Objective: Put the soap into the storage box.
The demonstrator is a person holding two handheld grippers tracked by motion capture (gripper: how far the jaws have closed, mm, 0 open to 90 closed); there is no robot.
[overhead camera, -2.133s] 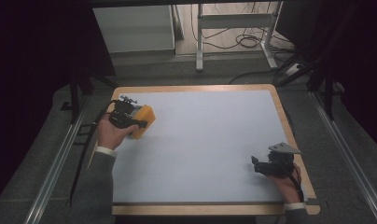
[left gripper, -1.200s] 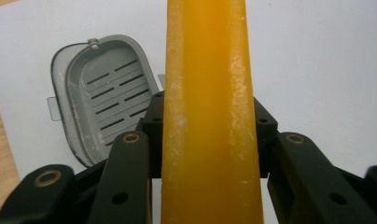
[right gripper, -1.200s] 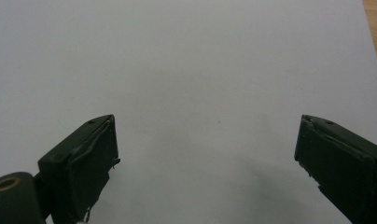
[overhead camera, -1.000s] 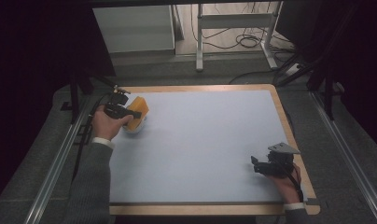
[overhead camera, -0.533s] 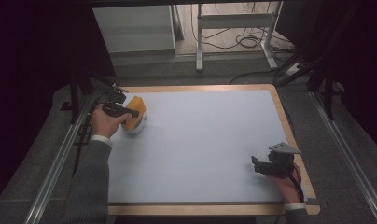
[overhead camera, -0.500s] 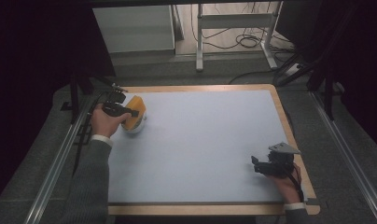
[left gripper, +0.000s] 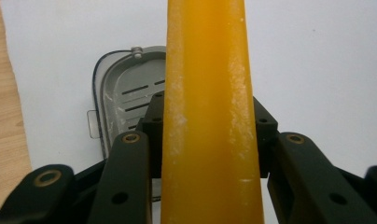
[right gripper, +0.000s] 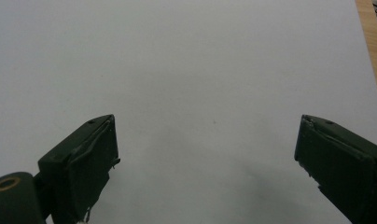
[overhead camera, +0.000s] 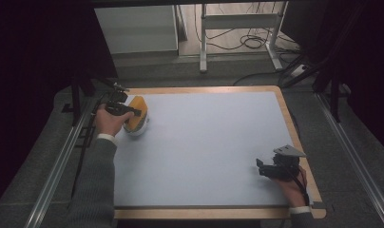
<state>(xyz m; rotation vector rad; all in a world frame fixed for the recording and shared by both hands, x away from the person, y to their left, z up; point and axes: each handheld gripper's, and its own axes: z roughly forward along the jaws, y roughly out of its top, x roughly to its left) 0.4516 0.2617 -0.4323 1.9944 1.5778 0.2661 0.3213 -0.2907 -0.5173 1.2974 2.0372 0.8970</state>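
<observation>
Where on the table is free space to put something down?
The grey mat is bare between the left hand-held gripper holding the yellow bar and the right hand-held gripper. The far-left corner is crowded: the grey dish sits there.

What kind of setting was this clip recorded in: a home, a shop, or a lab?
Most likely a lab or recording rig. A wood-edged table with a plain pale mat stands between metal floor rails, dark curtains hang at the sides, and loose cables lie on the floor beyond a metal desk frame.
</observation>
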